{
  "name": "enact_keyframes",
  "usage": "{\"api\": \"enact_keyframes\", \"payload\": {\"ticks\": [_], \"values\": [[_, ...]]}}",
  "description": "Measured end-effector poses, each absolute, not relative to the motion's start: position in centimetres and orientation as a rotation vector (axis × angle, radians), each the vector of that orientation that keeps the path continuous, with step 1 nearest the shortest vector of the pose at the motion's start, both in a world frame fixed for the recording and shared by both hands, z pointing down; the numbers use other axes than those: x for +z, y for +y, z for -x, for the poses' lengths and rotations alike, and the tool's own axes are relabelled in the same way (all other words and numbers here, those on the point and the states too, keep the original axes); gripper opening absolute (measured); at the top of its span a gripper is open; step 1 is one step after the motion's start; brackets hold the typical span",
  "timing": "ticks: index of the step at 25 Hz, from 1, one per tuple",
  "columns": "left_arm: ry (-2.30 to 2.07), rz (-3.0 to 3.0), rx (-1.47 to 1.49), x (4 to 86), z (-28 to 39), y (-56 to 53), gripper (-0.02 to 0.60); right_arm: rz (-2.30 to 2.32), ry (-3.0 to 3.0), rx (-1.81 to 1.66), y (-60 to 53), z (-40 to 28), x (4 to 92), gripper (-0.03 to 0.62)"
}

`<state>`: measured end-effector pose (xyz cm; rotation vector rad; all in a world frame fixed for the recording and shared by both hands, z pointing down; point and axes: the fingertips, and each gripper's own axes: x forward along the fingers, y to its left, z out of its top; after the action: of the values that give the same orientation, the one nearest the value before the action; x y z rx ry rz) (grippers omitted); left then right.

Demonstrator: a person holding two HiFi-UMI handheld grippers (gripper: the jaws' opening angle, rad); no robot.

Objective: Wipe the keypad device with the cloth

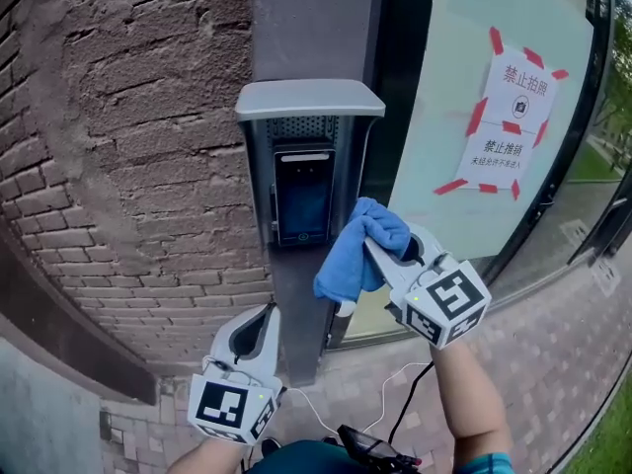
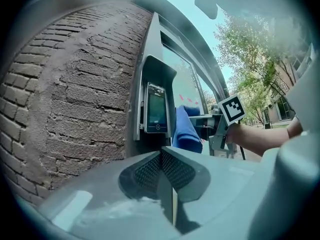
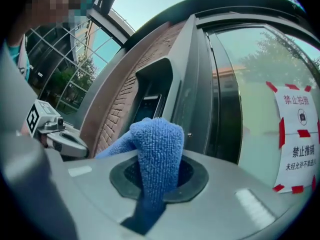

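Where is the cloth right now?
Head view: the blue cloth is clamped in the right tool, just right of the keypad device under its grey hood; contact can't be confirmed.

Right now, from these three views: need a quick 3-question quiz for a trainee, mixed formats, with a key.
1. True or false: the left claw is shut with nothing in it.
2. Which holds the blue cloth? A) the right claw B) the left claw C) nothing, it hangs on the wall
3. Short answer: in the head view, on which side of the keypad device is the taped paper notice, and on what surface?
Key: 1 true; 2 A; 3 to its right, on the glass.
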<state>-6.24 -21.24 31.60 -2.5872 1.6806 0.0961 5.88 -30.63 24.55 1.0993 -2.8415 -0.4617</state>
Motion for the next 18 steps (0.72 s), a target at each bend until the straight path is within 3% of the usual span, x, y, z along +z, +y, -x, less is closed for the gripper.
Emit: {"api": "enact_keyframes", "payload": {"ticks": [4, 13, 18], "values": [[1.672, 2.599, 0.085, 32.2, 5.7, -20.9, -0.005, -1.131, -2.773, -0.509, -30.6, -7.1, 24.8, 0.041], [1.743, 2.567, 0.103, 32.5, 7.5, -19.6, -0.005, -1.400, -2.925, -0.915, -28.5, -10.0, 5.6, 0.041], [1.783, 2.544, 0.121, 32.9, 8.8, -19.2, -0.005, -1.283, -2.851, -1.023, -28.9, -7.2, 3.7, 0.041]]}}
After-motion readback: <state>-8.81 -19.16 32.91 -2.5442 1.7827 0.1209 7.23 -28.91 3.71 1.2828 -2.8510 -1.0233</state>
